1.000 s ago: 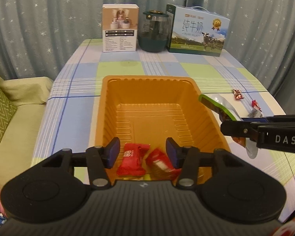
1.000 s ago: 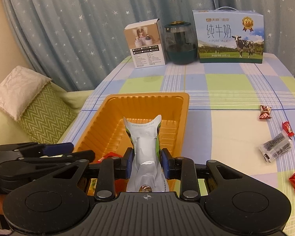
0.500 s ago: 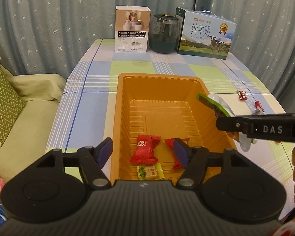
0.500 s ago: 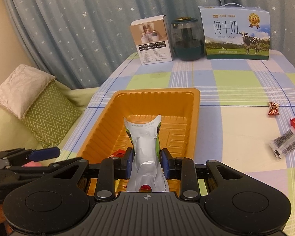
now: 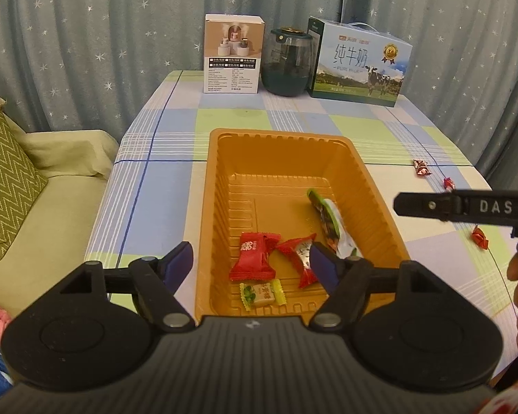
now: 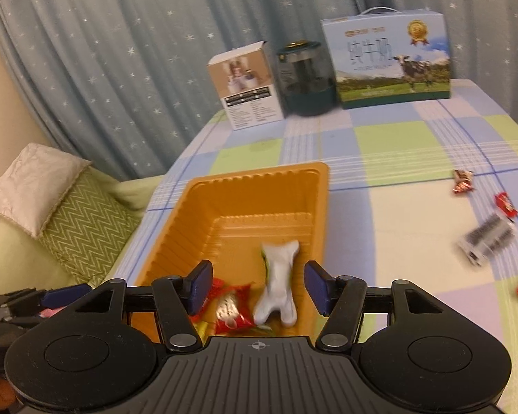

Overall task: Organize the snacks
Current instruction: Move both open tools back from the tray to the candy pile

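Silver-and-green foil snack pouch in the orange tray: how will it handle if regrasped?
The silver-and-green foil snack pouch looks thin and crinkled, so probably floppy and light. Its glossy film may slip between pads. It lies flat against the ribbed wall of the orange plastic tray, so it is unlikely to roll and may be awkward to pinch.

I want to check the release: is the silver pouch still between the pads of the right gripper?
No: the silver pouch lies in the orange tray, while the right gripper is opening, pads clear of it.
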Motion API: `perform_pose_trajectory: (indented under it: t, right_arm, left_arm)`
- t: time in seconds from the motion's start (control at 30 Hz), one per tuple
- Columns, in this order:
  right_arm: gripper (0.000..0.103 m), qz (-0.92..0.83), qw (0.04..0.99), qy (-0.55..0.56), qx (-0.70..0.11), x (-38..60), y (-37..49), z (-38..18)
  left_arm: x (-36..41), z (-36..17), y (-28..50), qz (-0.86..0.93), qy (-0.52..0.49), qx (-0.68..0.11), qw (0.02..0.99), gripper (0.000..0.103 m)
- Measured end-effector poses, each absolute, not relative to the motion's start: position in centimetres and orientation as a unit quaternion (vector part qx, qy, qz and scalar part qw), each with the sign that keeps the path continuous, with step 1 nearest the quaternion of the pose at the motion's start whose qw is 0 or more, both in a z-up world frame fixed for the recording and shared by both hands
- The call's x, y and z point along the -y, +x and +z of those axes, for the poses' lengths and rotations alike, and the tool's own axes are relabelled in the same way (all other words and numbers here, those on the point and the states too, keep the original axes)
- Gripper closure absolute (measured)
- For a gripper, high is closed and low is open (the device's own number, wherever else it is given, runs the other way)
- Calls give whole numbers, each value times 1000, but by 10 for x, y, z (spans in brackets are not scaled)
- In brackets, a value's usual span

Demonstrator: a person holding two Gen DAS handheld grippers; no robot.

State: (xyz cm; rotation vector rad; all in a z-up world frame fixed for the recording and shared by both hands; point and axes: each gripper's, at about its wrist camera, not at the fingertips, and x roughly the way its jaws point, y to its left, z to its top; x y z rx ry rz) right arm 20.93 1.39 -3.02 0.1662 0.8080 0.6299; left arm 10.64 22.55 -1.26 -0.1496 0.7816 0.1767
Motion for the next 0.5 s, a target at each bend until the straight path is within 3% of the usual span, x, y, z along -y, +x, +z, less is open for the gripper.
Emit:
perform_pose_trajectory:
  t: [0.27,0.5]
  right_arm:
    - [39,278,877,74,-385,17,182,-21]
    - [37,261,890,51,-371,41,152,-8]
  left_arm:
    - [-207,-1,93,79,-66,-376,921,27]
    - [-188,13,78,72,-59,-363,927,16]
